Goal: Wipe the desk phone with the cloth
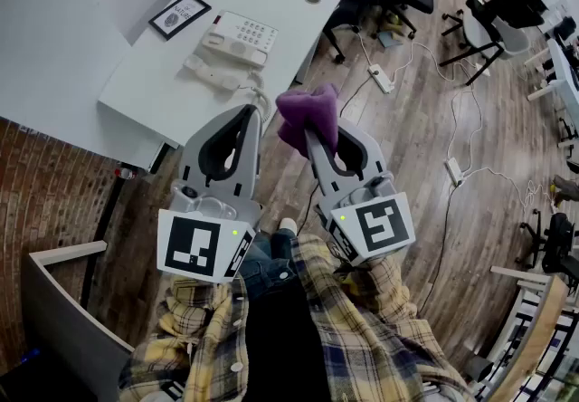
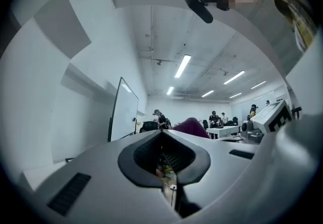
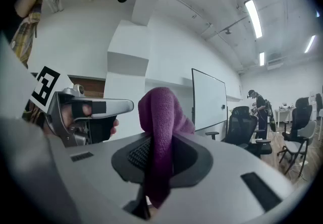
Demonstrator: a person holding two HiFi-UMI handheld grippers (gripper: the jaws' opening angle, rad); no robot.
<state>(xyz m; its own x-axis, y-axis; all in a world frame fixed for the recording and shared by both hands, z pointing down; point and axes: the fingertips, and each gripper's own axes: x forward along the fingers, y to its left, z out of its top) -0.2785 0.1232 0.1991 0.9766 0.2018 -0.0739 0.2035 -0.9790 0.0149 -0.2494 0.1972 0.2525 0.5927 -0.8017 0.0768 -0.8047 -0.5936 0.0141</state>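
A white desk phone sits on the white desk at upper left, with its handset lying off the base beside it. Both grippers are held up over the wooden floor, short of the desk's near edge. My right gripper is shut on a purple cloth, which bunches above the jaws and hangs down between them. My left gripper is shut with nothing in it. The left gripper view catches the cloth just past the jaws.
A framed card lies at the desk's far corner. Power strips and cables trail across the floor, office chairs stand beyond, and a brick wall runs below the desk. A whiteboard and distant people show.
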